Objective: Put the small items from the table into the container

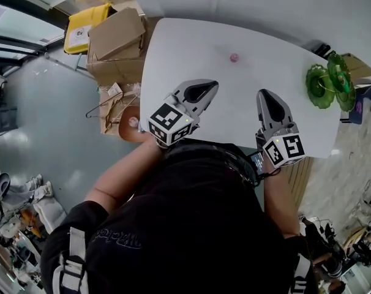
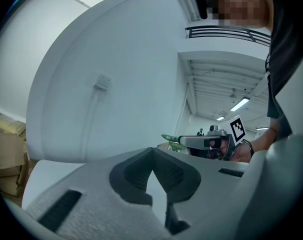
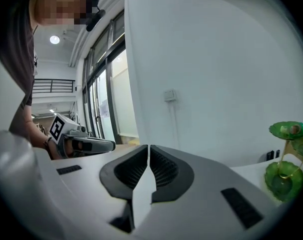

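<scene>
One small pink item (image 1: 234, 57) lies on the white table (image 1: 191, 48), toward its far side. A green tiered glass dish stand (image 1: 329, 81) sits at the table's right end; it also shows in the right gripper view as the green stand (image 3: 286, 159), with a small object on its top dish. My left gripper (image 1: 205, 90) hovers over the near left part of the table, jaws shut and empty. My right gripper (image 1: 265, 97) hangs beside it to the right, also shut with nothing held. Each gripper view shows closed jaws, left gripper (image 2: 151, 153) and right gripper (image 3: 148, 150).
Cardboard boxes (image 1: 115, 38) and a yellow case (image 1: 84, 23) stand on the floor left of the table. A wire hanger (image 1: 106, 109) and a round brown stool (image 1: 133, 127) lie by the table's near left edge. A wall (image 2: 106, 84) rises behind the table.
</scene>
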Action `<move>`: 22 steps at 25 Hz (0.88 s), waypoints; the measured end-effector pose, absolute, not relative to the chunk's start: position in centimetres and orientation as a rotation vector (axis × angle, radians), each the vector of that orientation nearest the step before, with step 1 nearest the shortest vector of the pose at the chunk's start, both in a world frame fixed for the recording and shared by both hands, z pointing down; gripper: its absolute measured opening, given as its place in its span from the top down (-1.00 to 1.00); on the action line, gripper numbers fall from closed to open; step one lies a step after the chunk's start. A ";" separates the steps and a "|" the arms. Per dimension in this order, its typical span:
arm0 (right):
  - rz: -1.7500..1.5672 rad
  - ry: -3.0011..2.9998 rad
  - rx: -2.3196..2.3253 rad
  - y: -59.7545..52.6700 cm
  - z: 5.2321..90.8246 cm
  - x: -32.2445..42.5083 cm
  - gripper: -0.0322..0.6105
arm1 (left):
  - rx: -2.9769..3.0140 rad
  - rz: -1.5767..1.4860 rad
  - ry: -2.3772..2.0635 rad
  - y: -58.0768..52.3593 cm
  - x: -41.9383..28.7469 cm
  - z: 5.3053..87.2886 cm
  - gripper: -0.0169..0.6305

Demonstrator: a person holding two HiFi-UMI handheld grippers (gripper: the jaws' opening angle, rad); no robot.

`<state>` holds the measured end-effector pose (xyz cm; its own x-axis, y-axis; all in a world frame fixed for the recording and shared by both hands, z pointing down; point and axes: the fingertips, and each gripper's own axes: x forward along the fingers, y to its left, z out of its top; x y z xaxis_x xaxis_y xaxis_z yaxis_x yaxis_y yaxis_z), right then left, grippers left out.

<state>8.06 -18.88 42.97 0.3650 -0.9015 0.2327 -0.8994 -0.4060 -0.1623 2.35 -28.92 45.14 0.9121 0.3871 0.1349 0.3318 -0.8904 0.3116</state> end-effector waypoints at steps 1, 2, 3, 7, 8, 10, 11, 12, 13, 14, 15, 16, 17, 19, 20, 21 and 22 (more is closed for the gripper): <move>-0.469 1.715 -2.587 -19.0 43.5 8.5 0.82 | 2.786 0.292 0.531 -28.9 2.9 45.6 0.93; -0.492 1.728 -2.581 -19.2 44.2 8.9 0.82 | 2.784 0.303 0.526 -28.9 3.5 46.2 0.93; -0.519 1.742 -2.573 -19.4 44.9 9.4 0.82 | 2.786 0.314 0.522 -28.9 4.2 46.7 0.93; -0.652 1.795 -2.518 -20.6 48.4 11.4 0.82 | 2.777 0.355 0.509 -28.5 7.2 49.0 0.93; -0.685 1.810 -2.504 -20.9 49.3 11.8 0.82 | 2.770 0.371 0.508 -28.3 7.7 49.6 0.93; -0.729 1.848 -2.487 -21.5 50.8 12.8 0.82 | 2.760 0.400 0.510 -28.0 8.8 50.9 0.93; -0.740 1.866 -2.489 -21.9 51.6 13.3 0.82 | 2.759 0.413 0.514 -27.9 9.4 51.5 0.93; -0.749 1.879 -2.499 -22.2 52.5 14.0 0.82 | 2.760 0.426 0.520 -27.8 10.0 52.2 0.93; -0.761 1.886 -2.511 -22.4 53.5 14.6 0.82 | 2.764 0.441 0.526 -27.7 10.5 53.1 0.93; -0.778 1.887 -2.522 -22.5 54.6 15.2 0.81 | 2.768 0.460 0.530 -27.6 10.9 54.1 0.93; -0.799 1.888 -2.529 -22.7 55.7 15.7 0.81 | 2.770 0.486 0.530 -27.6 11.1 55.3 0.93; -0.823 1.892 -2.531 -22.8 56.8 16.0 0.78 | 2.765 0.514 0.526 -27.6 11.3 56.5 0.93; -0.849 1.897 -2.527 -23.0 57.9 16.2 0.74 | 2.756 0.540 0.518 -27.7 11.4 57.6 0.93; -0.903 1.907 -2.515 -23.5 59.9 16.6 0.70 | 2.734 0.579 0.504 -27.9 11.8 59.5 0.93; -0.923 1.911 -2.511 -23.7 60.8 16.8 0.68 | 2.727 0.594 0.501 -28.1 12.1 60.4 0.93; -0.938 1.916 -2.510 -24.0 61.6 17.1 0.67 | 2.720 0.608 0.499 -28.2 12.4 61.1 0.93; -0.950 1.919 -2.511 -24.3 62.3 17.3 0.66 | 2.715 0.621 0.497 -28.3 12.6 61.7 0.93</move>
